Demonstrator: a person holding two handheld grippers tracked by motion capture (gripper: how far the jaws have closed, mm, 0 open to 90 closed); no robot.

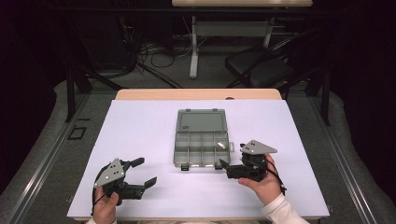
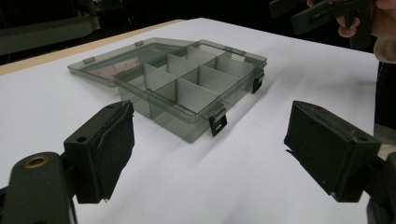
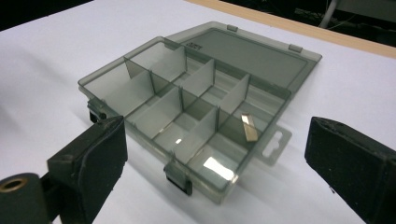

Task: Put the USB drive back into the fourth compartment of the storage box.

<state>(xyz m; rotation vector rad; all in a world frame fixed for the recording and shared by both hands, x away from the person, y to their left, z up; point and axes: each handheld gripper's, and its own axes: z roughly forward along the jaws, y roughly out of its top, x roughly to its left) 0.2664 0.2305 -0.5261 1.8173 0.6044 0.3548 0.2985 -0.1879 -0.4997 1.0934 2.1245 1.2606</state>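
Nearest the person, the left gripper (image 1: 144, 171) hovers over the near left of the white table (image 1: 140, 126) with its jaws spread wide and nothing between them, while the right gripper (image 1: 225, 164) stands open and empty just beside the box's near right corner. Mid-table lies the grey translucent compartment box (image 1: 201, 148), open, with a small metal piece (image 3: 249, 127) in a right-hand compartment. Farther back its lid (image 1: 202, 121) lies flat, bearing small raised lettering too blurred to read.

Grey clear organizer box (image 1: 201, 143) mid-table, lid open flat, small metal piece (image 3: 249, 127) in a compartment
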